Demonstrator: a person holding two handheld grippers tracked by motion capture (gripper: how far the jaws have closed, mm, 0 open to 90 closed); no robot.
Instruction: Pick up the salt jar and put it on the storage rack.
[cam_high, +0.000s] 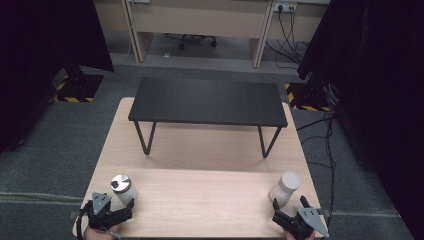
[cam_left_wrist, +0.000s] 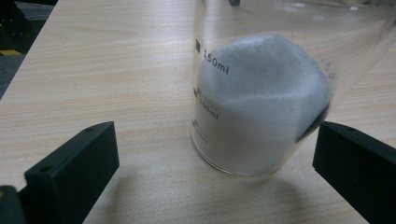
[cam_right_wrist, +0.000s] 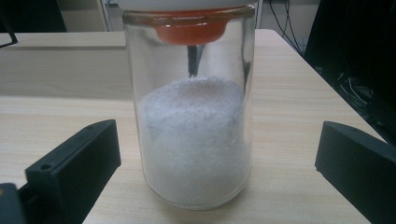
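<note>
Left gripper (cam_high: 131, 203): jaws spread, clear glass beaker of white powder (cam_left_wrist: 254, 105) between them, untouched, near table's front-left corner. Right gripper (cam_high: 289, 202): jaws spread around lidded glass jar of white powder (cam_right_wrist: 194, 116), front-right. Centre each vessel, close slowly, keep upright.

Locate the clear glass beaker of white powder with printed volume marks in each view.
High view: the glass beaker stands near the table's front left corner, by the left gripper.
Left gripper view: beaker right of centre, between the open jaws.
Right gripper view: not in it.
Shared landmark: the light wooden table.
</note>
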